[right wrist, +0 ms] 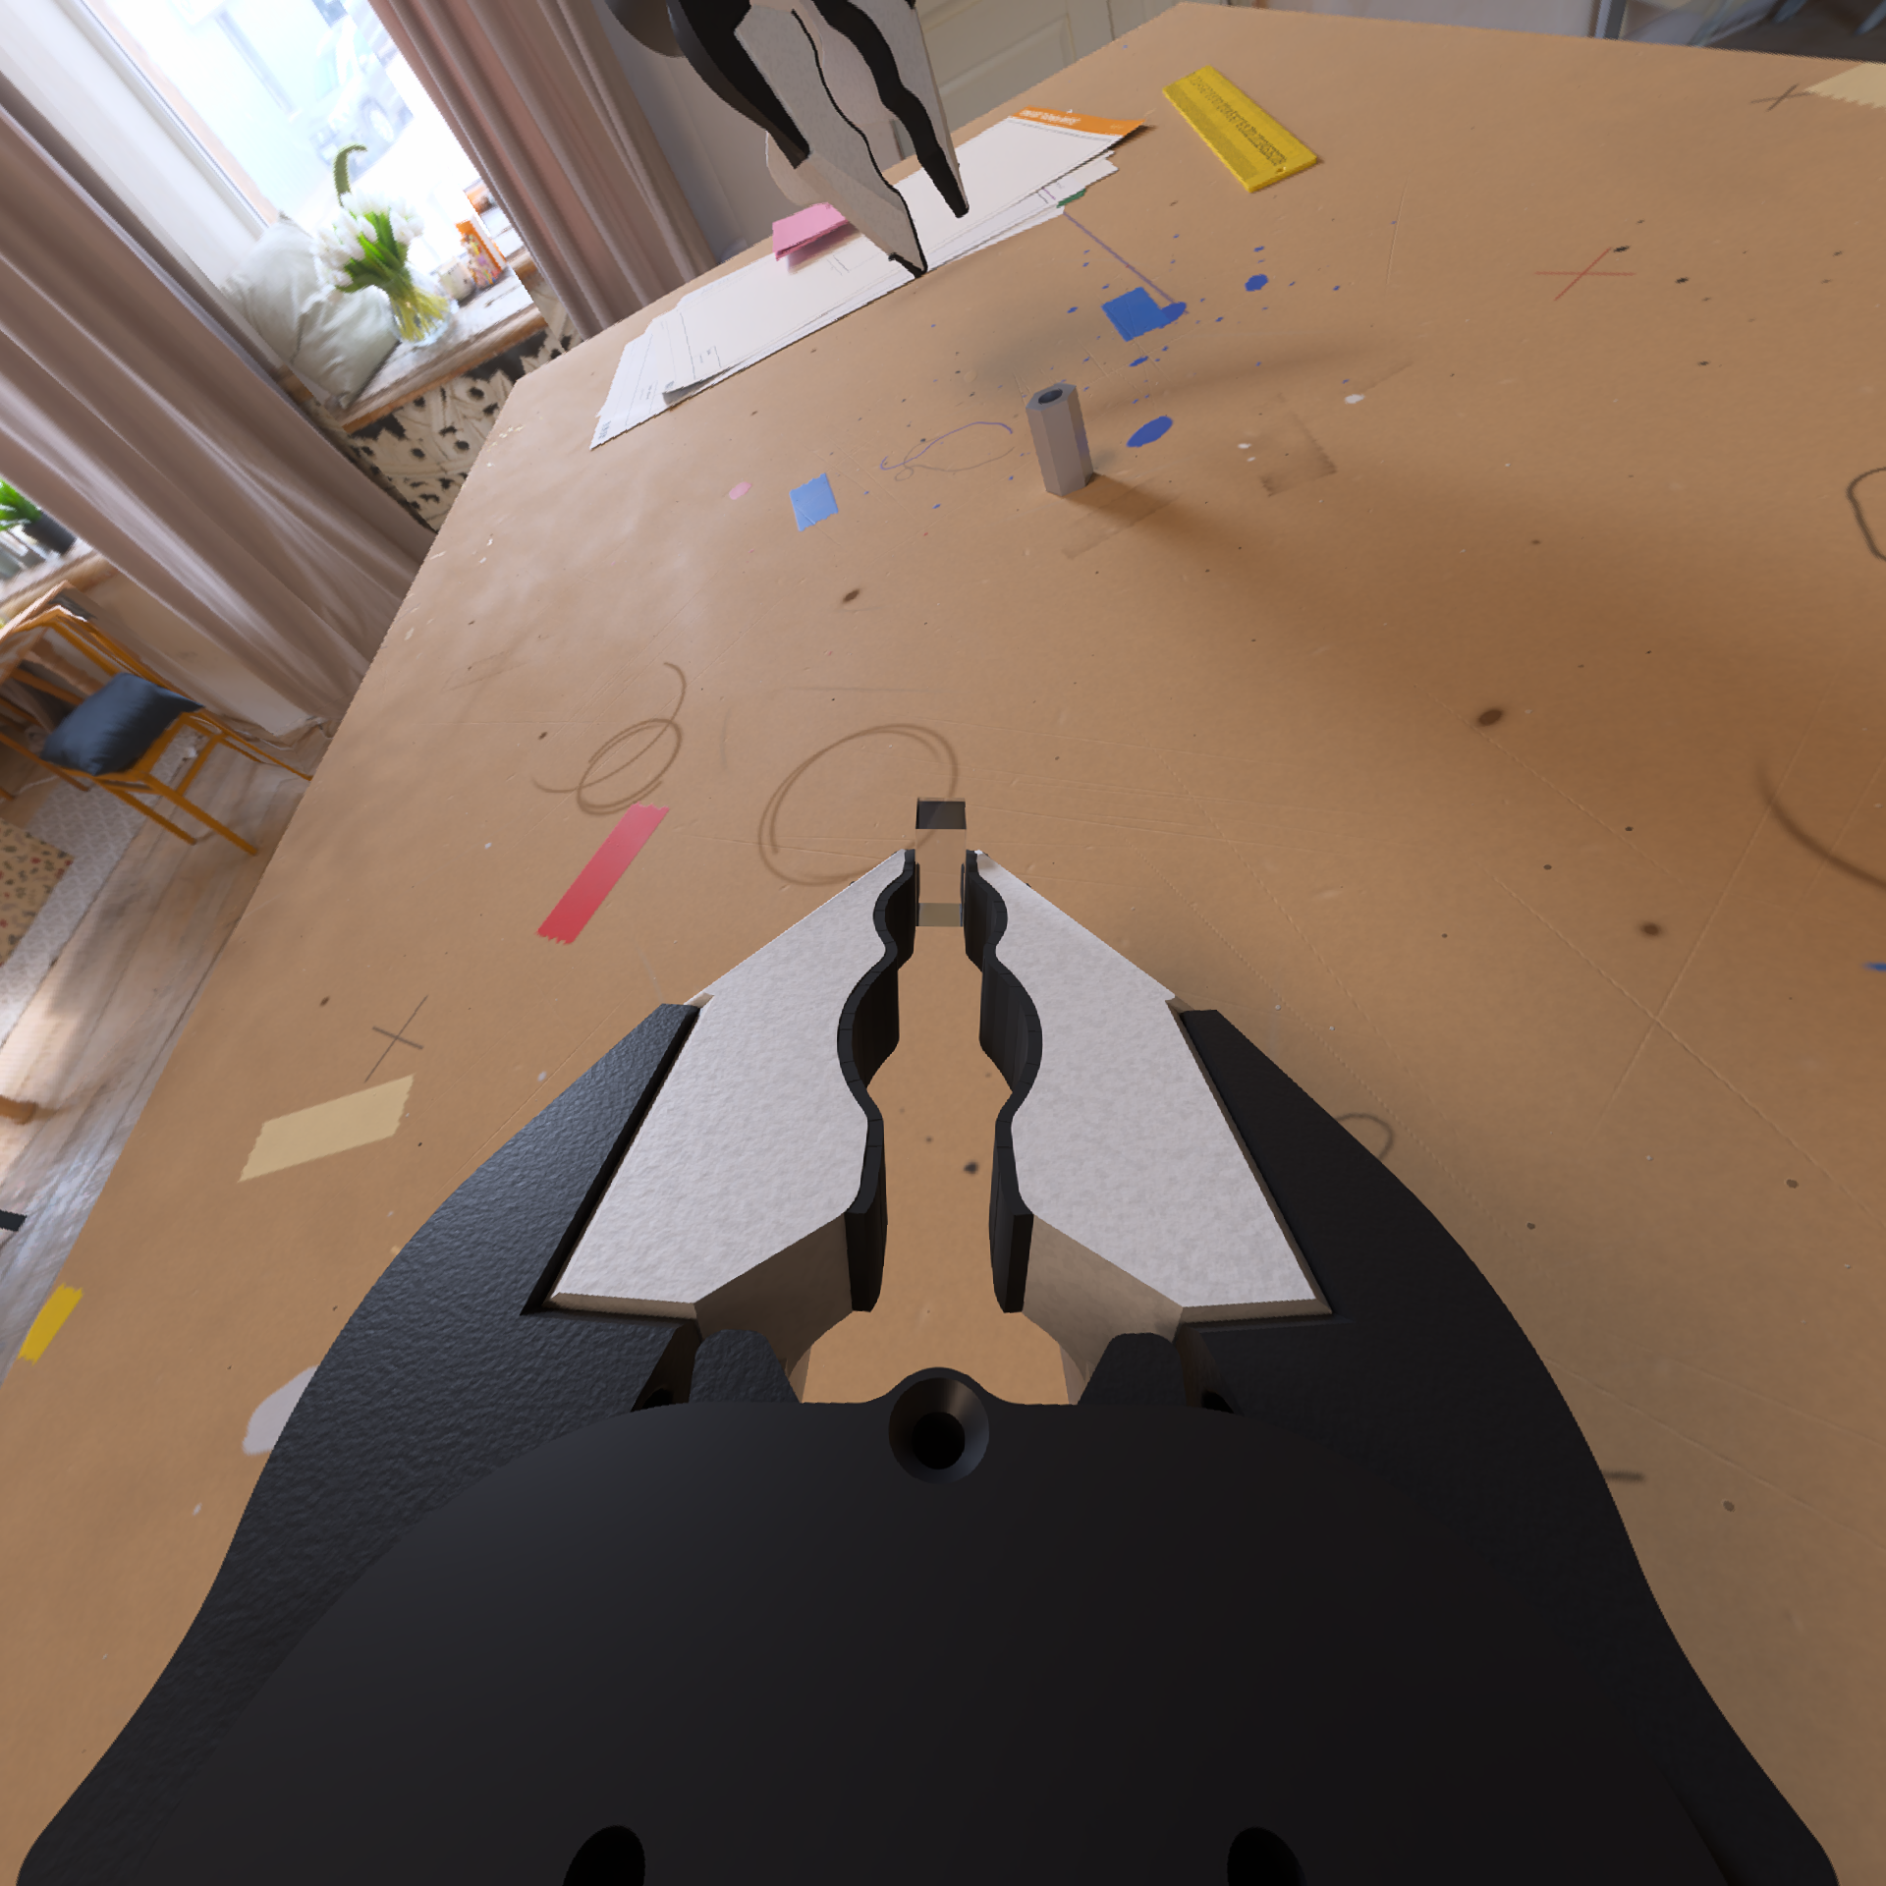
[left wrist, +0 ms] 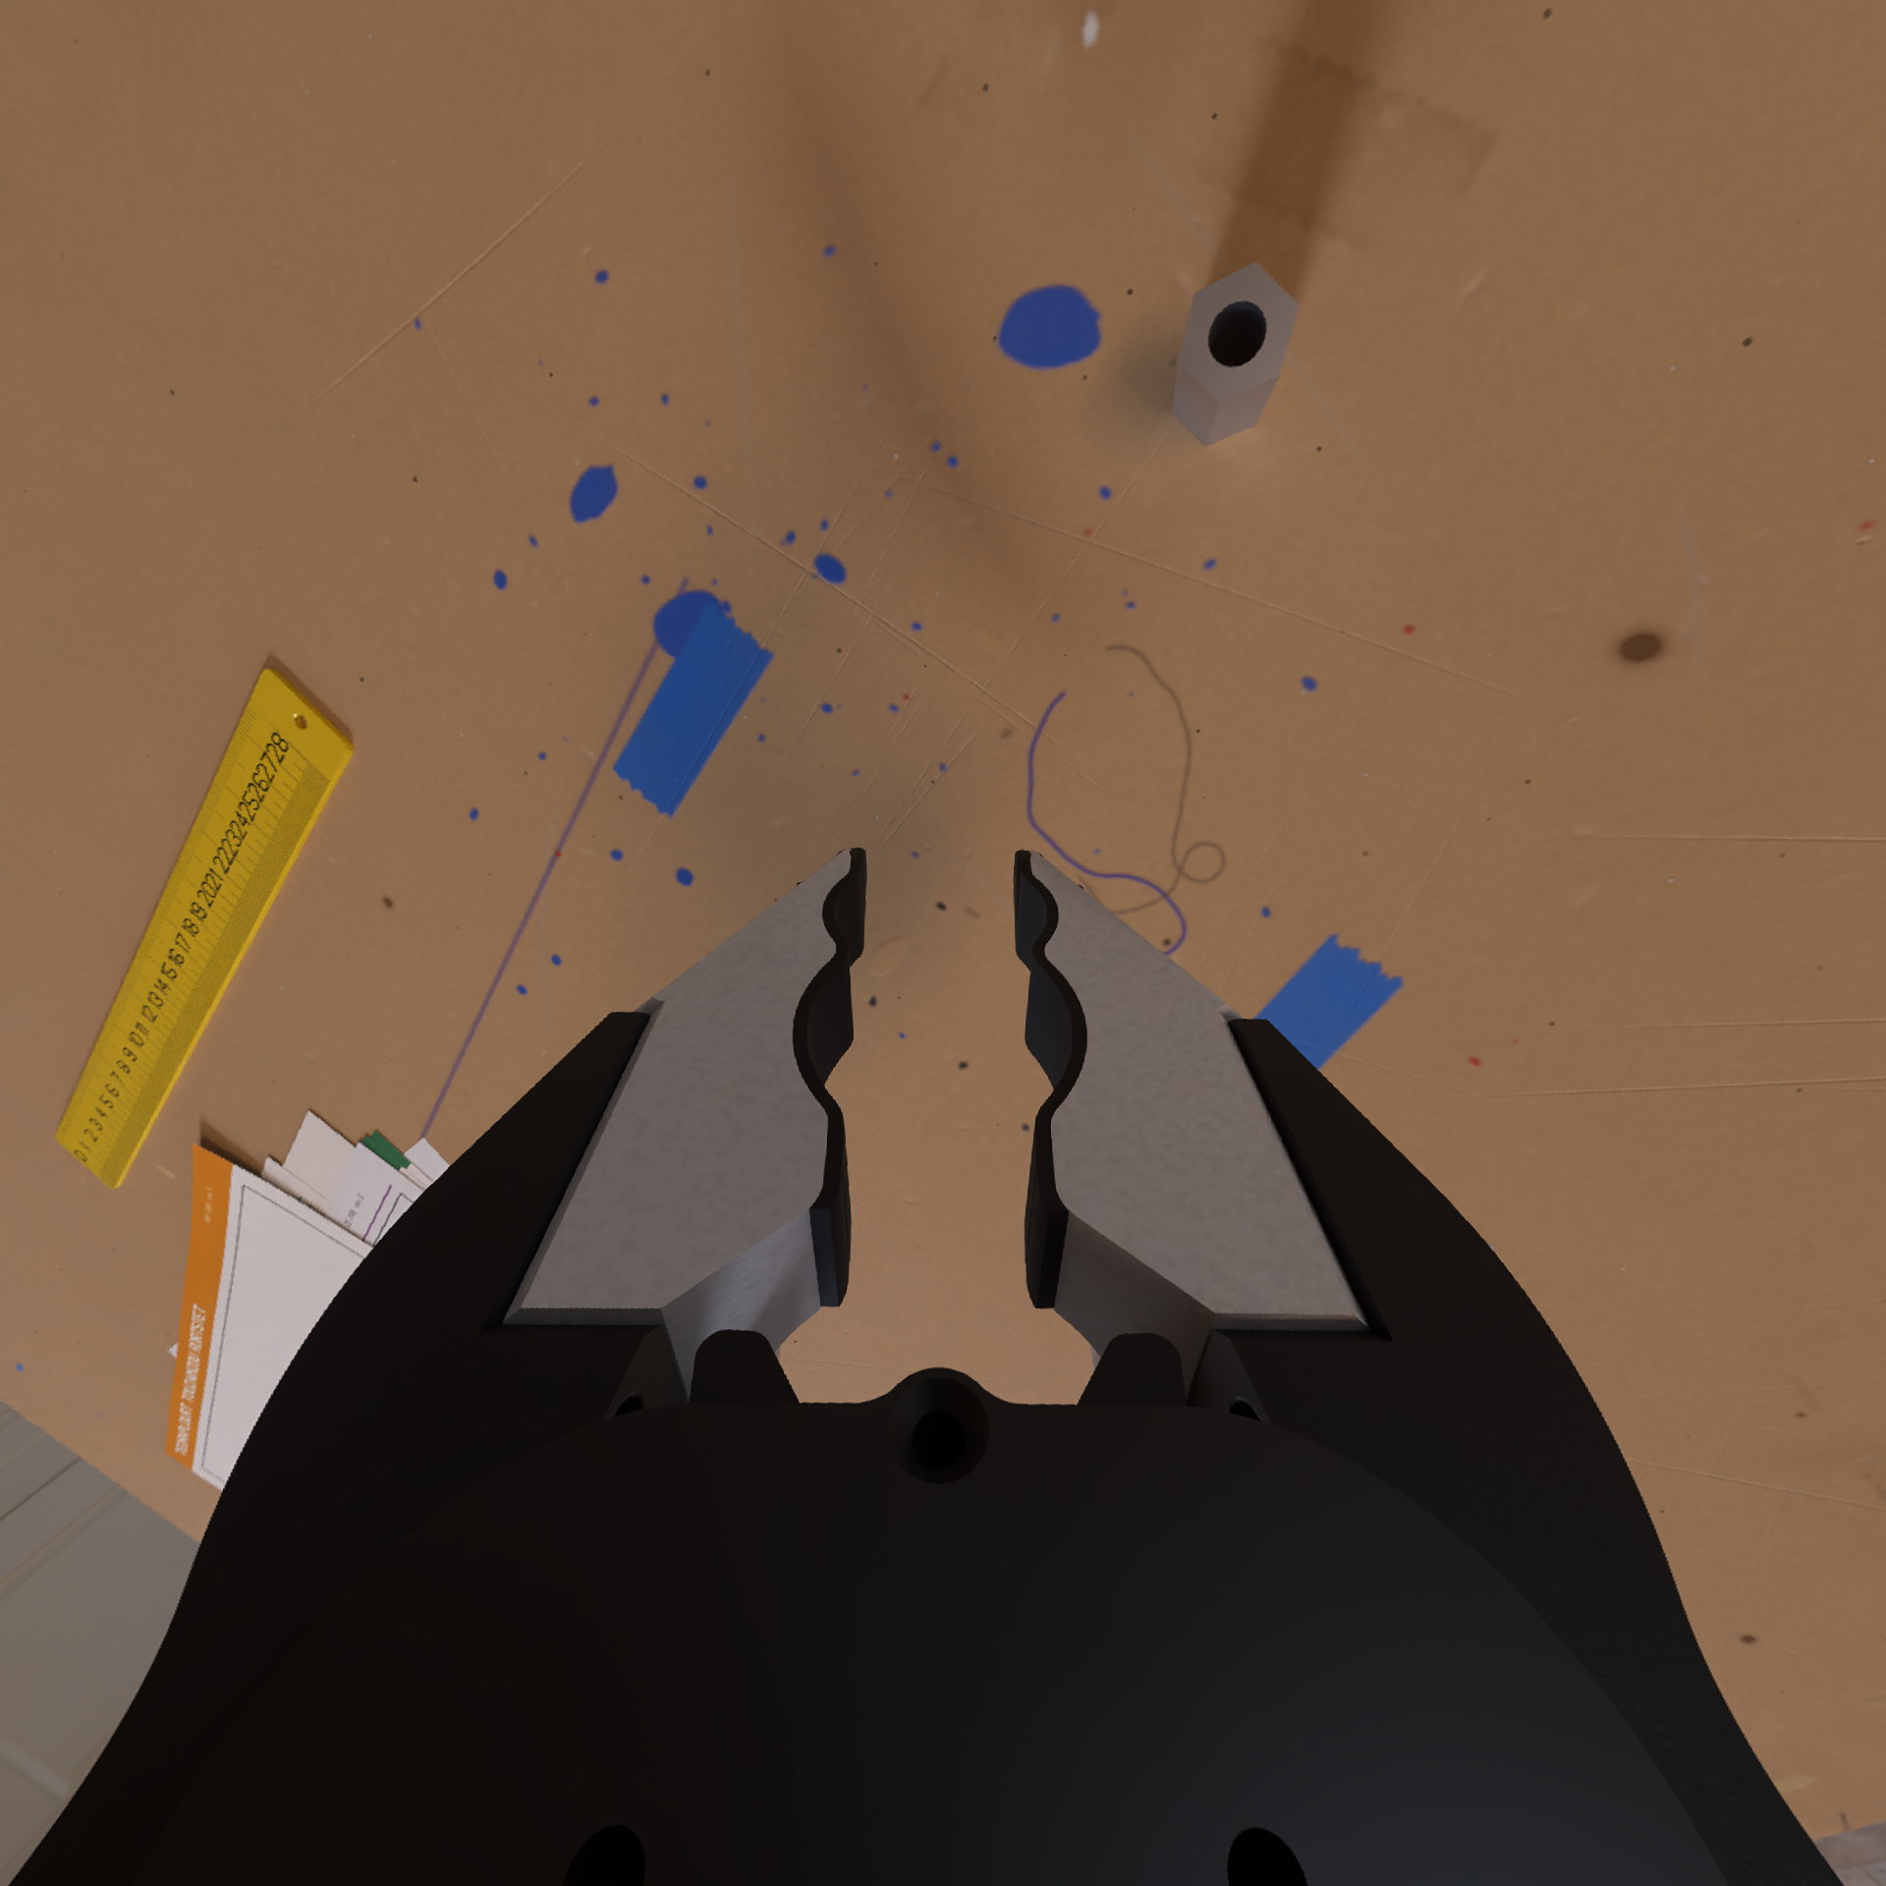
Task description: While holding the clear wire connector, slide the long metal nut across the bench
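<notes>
The long grey hexagonal metal nut [left wrist: 1230,357] stands upright on the brown bench, ahead and to the right of my left gripper [left wrist: 939,862]. That gripper is open and empty, looking down from above the bench. The nut also shows in the right wrist view [right wrist: 1059,437], far ahead. My right gripper [right wrist: 939,867] is shut on the clear wire connector [right wrist: 940,857], a small transparent block with a dark end, held at the fingertips above the bench. The left gripper [right wrist: 924,219] hangs in the air beyond the nut in that view.
A yellow ruler [left wrist: 199,929] and a stack of papers [left wrist: 276,1296] lie to the left. Blue tape pieces [left wrist: 689,709] and paint spots mark the bench. In the right wrist view, red tape [right wrist: 602,873] lies left, and the bench's left edge [right wrist: 408,612] drops to the floor.
</notes>
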`<state>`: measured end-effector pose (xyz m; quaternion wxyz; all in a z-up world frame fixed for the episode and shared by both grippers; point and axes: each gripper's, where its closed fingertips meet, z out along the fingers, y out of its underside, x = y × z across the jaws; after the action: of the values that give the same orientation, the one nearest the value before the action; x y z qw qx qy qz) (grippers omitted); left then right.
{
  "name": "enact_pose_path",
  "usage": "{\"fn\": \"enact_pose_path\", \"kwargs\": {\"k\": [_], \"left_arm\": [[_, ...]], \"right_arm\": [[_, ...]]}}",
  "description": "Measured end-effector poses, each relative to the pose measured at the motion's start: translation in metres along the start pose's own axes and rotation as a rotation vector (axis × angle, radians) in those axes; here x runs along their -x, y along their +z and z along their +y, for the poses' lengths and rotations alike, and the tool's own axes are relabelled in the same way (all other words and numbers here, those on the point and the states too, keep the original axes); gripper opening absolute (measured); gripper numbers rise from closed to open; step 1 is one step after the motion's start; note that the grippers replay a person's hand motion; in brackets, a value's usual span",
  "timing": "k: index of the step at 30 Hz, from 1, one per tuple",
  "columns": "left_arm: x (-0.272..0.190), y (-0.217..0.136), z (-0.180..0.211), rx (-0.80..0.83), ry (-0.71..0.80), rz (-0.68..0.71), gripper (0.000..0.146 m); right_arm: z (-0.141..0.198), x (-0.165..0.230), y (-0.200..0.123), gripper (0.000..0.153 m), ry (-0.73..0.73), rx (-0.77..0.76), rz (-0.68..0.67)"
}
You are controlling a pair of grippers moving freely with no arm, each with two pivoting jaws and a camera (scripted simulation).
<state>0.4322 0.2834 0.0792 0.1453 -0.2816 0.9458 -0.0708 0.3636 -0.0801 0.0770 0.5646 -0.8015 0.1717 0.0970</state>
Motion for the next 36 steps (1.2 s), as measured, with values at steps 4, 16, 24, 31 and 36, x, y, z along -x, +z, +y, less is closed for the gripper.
{"fn": "enact_pose_path", "kwargs": {"k": [4,16,24,31,36], "left_arm": [[-0.005,0.002,-0.001,-0.001,0.004,0.026,0.030],[-0.052,0.040,-0.064,-0.066,0.146,0.168,0.045],[-0.063,0.055,-0.091,-0.105,0.152,0.224,0.049],[-0.058,0.056,-0.074,-0.070,0.088,0.244,0.020],[-0.056,0.051,-0.057,-0.029,0.084,0.216,0.020]], "right_arm": [[0.001,0.000,0.000,0.008,0.001,0.002,-0.001],[0.001,0.000,0.001,0.008,0.002,0.005,-0.001],[0.003,-0.001,0.002,0.008,0.008,0.009,-0.003],[0.002,0.000,0.001,0.008,0.005,0.006,-0.004],[0.002,0.000,0.002,0.008,0.003,0.007,-0.004]]}}
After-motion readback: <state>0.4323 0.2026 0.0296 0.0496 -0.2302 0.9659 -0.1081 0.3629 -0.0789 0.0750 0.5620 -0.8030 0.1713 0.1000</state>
